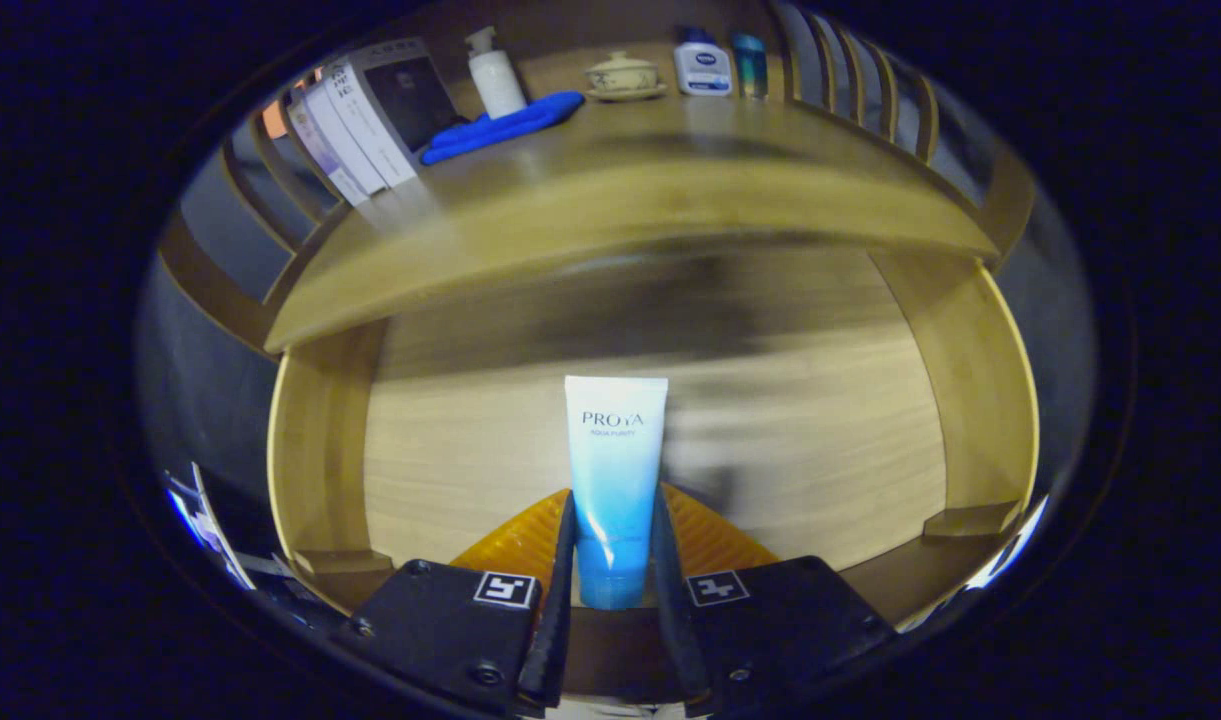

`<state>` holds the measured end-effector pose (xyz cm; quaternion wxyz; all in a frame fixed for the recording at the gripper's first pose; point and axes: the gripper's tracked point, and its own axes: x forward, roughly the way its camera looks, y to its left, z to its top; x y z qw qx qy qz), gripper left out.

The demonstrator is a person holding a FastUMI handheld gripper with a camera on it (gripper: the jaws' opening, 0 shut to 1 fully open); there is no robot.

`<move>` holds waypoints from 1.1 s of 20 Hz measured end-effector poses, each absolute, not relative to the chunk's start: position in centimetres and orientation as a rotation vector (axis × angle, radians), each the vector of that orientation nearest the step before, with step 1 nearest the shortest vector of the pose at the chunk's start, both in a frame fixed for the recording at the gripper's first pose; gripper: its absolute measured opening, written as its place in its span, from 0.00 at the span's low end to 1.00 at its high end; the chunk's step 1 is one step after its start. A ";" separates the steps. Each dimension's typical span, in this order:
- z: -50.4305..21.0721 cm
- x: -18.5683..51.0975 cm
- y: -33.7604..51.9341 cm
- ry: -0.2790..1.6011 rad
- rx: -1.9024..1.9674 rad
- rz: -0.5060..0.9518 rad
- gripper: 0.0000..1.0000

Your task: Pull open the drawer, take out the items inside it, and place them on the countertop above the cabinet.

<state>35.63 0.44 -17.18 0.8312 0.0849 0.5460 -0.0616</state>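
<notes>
One item is in our grip right now: a cosmetic tube point(615, 480), white at the crimped top fading to blue at the cap end, smooth glossy plastic, flat-sided. We have the gripper point(613, 560) pinched on its lower half, both fingers pressing the tube's sides, tube upright between them at 12 o'clock from the fingertips.

Progress, as we read it: drawer point(320, 450) is already pulled open, and the tube looks lifted clear of the drawer floor, so we judge we're mid-transfer. We see no other items on the pale wood floor, though the part hidden behind the fingers we can't check. Left to do: raise the tube over the countertop point(610, 190) edge and set it down.

Materials:
- Drawer and cabinet are light wood, fine horizontal grain, matte; drawer side walls are thin with rounded top edges.
- Countertop is same wood, slightly glossier, front edge at 12 o'clock above the tube.
- On the countertop, from 11 to 1 o'clock: flat cardboard boxes point(365, 125) leaning together, a blue cloth point(505, 125) folded long and soft-looking, a white pump bottle point(495, 75), a small lidded ceramic cup point(623, 75) on a saucer, a squat white lotion bottle point(702, 65), a small teal bottle point(750, 62).
- Slatted wooden rails point(870, 90) flank both sides.

Open countertop space sits nearest us, ahead of the cloth.
</notes>
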 end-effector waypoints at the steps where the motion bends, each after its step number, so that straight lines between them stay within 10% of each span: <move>1: -16.0 36.1 0.8 1.143 0.190 -0.120 0.42; 22: -6.7 49.0 -0.2 0.906 0.070 -0.184 0.41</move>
